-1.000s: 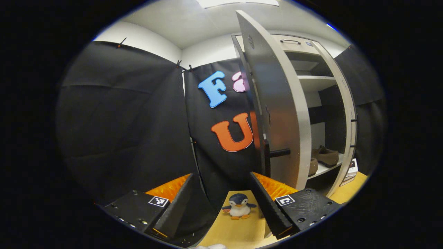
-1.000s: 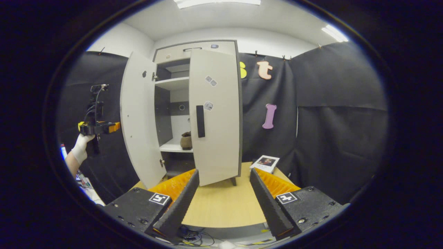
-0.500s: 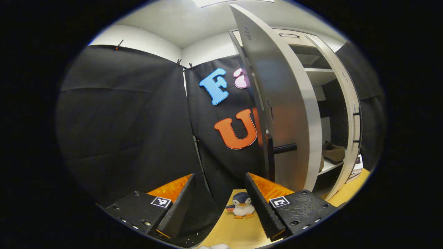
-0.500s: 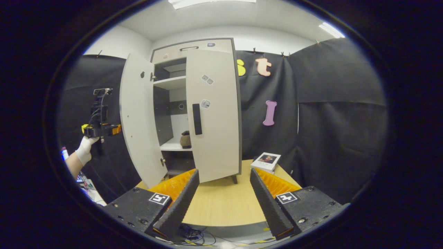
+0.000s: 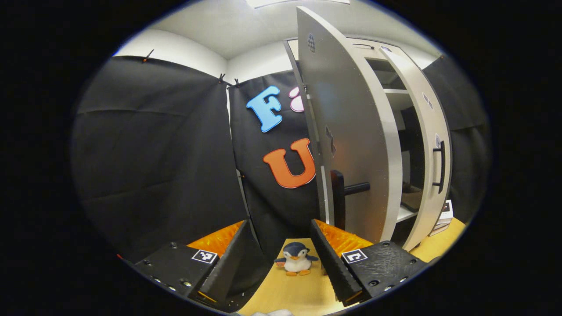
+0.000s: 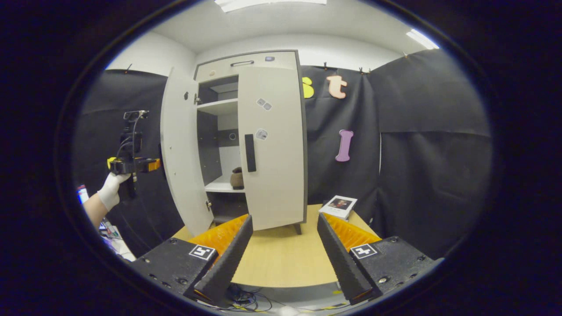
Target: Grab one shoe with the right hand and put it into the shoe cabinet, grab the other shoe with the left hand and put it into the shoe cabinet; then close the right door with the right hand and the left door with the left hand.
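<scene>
The white shoe cabinet (image 6: 246, 66) stands on the wooden table. Its right door (image 6: 274, 175) lies flat against the front. Its left door (image 6: 182, 149) stands partly open. One brown shoe (image 6: 237, 177) shows on the lower shelf through the gap. My left gripper (image 5: 276, 263) is open, close behind the outer face of the left door (image 5: 355, 131), just below and left of its dark handle (image 5: 349, 191). A gloved hand holds the left gripper (image 6: 131, 164) beside that door. My right gripper (image 6: 283, 259) is open and holds nothing, back over the table's front edge.
A small penguin toy (image 5: 295, 264) sits on the table (image 6: 281, 259) at the cabinet's left. A book (image 6: 339, 206) lies to the cabinet's right. Black cloth walls enclose the booth. Cables lie below the table's front edge.
The left door has swung further toward the cabinet, narrowing the gap, and the left gripper has moved along with it. The right gripper has stayed almost still.
</scene>
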`<state>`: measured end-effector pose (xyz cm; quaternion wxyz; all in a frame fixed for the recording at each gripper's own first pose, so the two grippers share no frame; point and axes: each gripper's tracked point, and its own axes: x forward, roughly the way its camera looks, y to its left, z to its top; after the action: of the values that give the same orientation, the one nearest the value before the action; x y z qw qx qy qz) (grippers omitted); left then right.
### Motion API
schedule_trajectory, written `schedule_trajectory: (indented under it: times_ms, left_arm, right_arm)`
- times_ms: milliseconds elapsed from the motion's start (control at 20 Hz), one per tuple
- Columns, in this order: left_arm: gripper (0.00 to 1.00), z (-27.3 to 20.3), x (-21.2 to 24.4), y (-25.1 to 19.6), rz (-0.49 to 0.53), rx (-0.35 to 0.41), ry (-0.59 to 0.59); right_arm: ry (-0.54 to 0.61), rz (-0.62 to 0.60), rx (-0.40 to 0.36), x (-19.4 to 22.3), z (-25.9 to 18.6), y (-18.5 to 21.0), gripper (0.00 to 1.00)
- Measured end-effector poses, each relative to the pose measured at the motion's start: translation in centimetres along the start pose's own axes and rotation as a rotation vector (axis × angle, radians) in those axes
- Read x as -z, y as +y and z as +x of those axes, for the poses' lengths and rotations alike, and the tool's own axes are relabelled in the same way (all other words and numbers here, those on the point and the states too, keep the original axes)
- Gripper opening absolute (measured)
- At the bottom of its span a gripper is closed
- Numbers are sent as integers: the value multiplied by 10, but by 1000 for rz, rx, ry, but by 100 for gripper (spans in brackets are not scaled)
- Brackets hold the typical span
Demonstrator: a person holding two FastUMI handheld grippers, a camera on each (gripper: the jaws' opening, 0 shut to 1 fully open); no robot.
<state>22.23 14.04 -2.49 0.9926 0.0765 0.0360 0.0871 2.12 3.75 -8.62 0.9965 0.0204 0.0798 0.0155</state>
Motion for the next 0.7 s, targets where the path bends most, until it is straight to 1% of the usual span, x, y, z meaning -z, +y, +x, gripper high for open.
schedule_trajectory:
  times_ms: [50,100,150,300,350,400,450,500,550,600,650,700]
  left_arm:
    - [84,0,0,-5,-8,14,1]
    - [84,0,0,-11,-14,26,1]
    - [87,-1,-1,-16,-19,35,-1]
    - [88,-3,-4,-36,-30,66,-7]
    - [84,-3,-5,-45,-36,83,-11]
    - [84,-4,-6,-56,-44,100,-14]
    - [87,-4,-7,-66,-51,120,-16]
    - [84,-2,-10,-77,-52,143,-19]
    - [84,-1,-11,-86,-57,161,-17]
    - [88,0,-12,-97,-64,174,-18]
    - [89,4,-13,-106,-64,185,-18]
    - [93,5,-14,-115,-63,197,-17]
  right_arm:
    - [1,3,3,0,-1,-2,97]
    - [2,4,6,0,-2,-6,96]
    - [3,2,9,0,-2,-8,96]
    - [0,-7,14,-1,-5,-11,97]
    - [-1,-9,14,-2,-6,-11,96]
    - [-3,-10,15,-1,-5,-11,97]
    - [-4,-9,16,-2,-5,-12,97]
    - [-5,-7,17,-2,-3,-13,97]
    - [-6,-7,18,-3,-4,-13,97]
    - [-9,-10,21,-3,-6,-13,97]
    - [-7,-14,26,-3,-7,-14,97]
    - [-8,-16,28,-2,-8,-15,97]
